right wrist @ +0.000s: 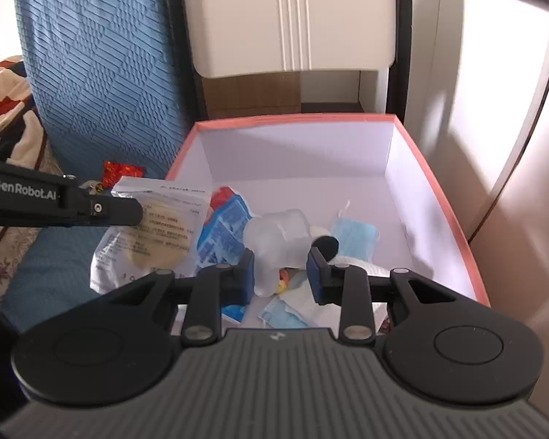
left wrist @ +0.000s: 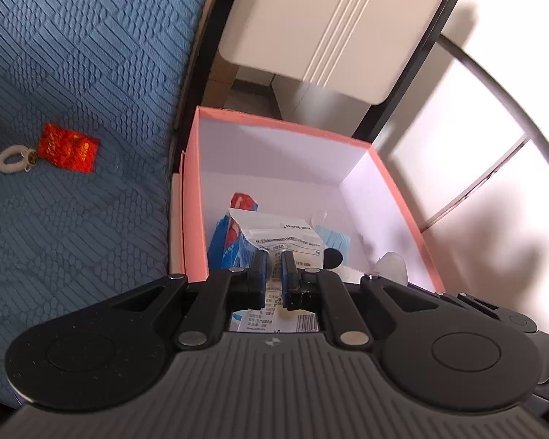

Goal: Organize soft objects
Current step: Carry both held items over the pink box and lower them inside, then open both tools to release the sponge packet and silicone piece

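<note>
- Where the blue textured bed cover [left wrist: 73, 73] ends, I see the pink-rimmed box [right wrist: 454, 197] standing just beside it, white inside, with a cream cabinet [right wrist: 292, 18] behind.
- Over the box's left rim, my left gripper [left wrist: 273, 269] has its blue pads [left wrist: 260, 267] pinched on a white printed pouch [right wrist: 157, 234]; the pouch runs between the two fingers and hangs partly outside the wall, a round beige disc showing through it in the right wrist view.
- Inside the box, my right gripper [right wrist: 281, 272] has its fingers spread apart, with a frosted translucent soft piece [right wrist: 274, 237] between them, close against the left pad; whether the right pad touches it I cannot tell.
- On the box floor lie a blue and red packet [right wrist: 225, 226], a light blue face mask [right wrist: 357, 236] and something black and white beside it.
- On the bed cover, well apart from the box, lies a red embroidered charm [left wrist: 67, 148] with a white loop [left wrist: 12, 159].
</note>
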Demonstrator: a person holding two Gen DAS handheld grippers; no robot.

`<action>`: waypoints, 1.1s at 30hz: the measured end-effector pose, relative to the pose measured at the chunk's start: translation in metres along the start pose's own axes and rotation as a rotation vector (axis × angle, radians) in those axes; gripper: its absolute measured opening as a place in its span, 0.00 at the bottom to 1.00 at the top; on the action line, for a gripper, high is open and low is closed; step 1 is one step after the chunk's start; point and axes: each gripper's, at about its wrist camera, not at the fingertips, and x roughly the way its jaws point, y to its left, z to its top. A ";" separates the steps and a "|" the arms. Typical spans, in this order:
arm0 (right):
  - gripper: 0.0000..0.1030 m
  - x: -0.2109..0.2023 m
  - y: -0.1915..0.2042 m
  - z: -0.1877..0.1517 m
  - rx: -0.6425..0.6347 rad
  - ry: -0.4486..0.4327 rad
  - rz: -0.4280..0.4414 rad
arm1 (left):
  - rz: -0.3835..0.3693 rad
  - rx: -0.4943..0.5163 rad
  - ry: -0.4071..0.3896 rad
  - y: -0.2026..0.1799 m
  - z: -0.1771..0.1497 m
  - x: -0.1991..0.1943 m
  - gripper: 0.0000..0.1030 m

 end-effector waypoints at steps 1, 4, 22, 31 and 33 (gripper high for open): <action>0.33 0.003 -0.003 -0.001 0.007 0.005 0.001 | 0.003 0.002 0.008 -0.001 -0.001 0.004 0.09; 0.33 0.013 -0.010 -0.005 0.021 0.020 -0.018 | 0.006 0.013 0.010 -0.003 -0.002 0.015 0.09; 0.62 0.025 -0.019 -0.004 0.044 0.045 -0.023 | 0.052 0.084 0.028 -0.009 -0.002 0.024 0.56; 0.62 -0.004 -0.005 0.006 0.029 -0.021 -0.014 | 0.067 0.101 -0.080 -0.010 0.003 -0.023 0.56; 0.62 -0.012 0.001 0.008 0.020 -0.037 -0.009 | 0.073 0.113 -0.109 -0.009 0.004 -0.037 0.56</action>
